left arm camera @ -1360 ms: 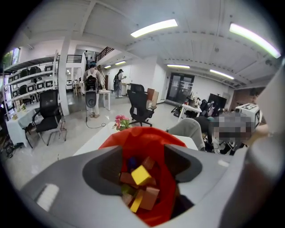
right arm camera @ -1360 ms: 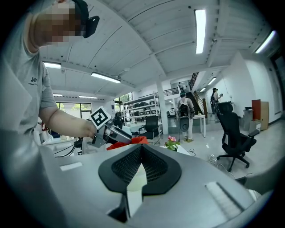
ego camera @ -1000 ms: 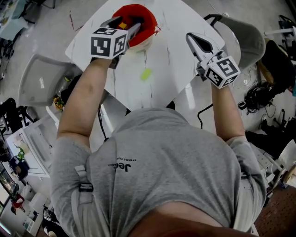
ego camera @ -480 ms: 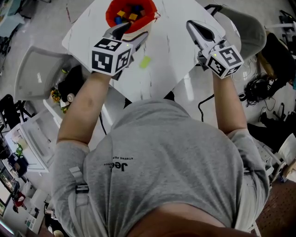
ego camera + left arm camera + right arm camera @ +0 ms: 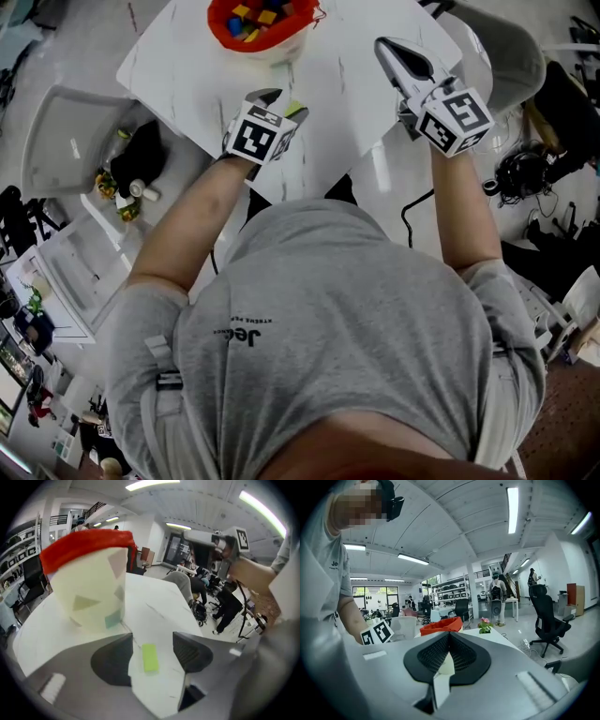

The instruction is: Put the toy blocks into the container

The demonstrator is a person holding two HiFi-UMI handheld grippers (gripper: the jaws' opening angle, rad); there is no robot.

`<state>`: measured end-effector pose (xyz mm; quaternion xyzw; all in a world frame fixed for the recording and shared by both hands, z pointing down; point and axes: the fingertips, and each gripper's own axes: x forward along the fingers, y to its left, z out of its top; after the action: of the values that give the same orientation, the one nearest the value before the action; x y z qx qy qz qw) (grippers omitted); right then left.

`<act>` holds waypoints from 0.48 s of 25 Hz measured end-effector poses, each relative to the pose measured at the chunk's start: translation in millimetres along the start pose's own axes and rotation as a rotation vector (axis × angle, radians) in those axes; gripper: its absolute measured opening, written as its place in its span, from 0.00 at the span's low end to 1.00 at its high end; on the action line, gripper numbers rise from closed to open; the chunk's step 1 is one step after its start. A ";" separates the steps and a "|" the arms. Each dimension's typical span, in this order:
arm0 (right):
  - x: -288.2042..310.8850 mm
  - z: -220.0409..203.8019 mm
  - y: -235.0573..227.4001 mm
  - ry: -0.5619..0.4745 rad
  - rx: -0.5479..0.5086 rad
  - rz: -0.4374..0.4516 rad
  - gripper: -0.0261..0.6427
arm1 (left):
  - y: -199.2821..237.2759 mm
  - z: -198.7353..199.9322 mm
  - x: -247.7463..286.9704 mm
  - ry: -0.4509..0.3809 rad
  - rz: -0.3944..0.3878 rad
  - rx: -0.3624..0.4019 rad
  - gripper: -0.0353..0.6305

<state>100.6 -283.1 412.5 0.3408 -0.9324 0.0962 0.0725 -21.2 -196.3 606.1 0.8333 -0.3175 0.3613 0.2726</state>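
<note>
A cream container (image 5: pixel 251 28) with a red rim stands at the table's far side, with several coloured blocks inside. In the left gripper view, the container (image 5: pixel 89 583) rises just beyond the jaws. One lime-green block (image 5: pixel 150 657) lies flat on the white table (image 5: pixel 347 103). My left gripper (image 5: pixel 151 654) points steeply down over it, open, a jaw on each side of the block and neither touching it. In the head view, the left gripper (image 5: pixel 284 103) sits near the table's middle. My right gripper (image 5: pixel 386 47) hovers at the right, shut and empty, (image 5: pixel 449 644).
Grey chairs (image 5: pixel 56 141) stand at the table's left and far right. A black cable (image 5: pixel 412 220) hangs off the near right edge. The table's front edge lies just below my left gripper. A small flower pot (image 5: pixel 484 625) shows in the right gripper view.
My left gripper has come back from over the container toward me and dropped low over the green block. The container's blocks now show. The right gripper has stayed put.
</note>
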 end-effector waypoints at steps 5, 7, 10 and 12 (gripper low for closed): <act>-5.1 -9.9 -1.5 0.015 0.007 -0.003 0.04 | -7.1 -29.9 22.4 0.065 0.001 -0.015 0.53; -8.3 -12.8 -3.0 0.019 0.009 -0.006 0.04 | -10.4 -33.8 26.8 0.082 -0.002 -0.026 0.52; -11.4 -15.8 -4.0 0.021 0.012 -0.009 0.04 | -11.3 -40.8 34.7 0.099 0.002 -0.025 0.52; -12.6 -17.2 -2.9 0.022 0.012 -0.009 0.04 | -9.5 -44.9 39.0 0.108 0.009 -0.024 0.51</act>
<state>113.2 -273.5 427.0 0.3441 -0.9295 0.1050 0.0809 -12.5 -172.4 660.7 0.8078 -0.3106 0.4031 0.2974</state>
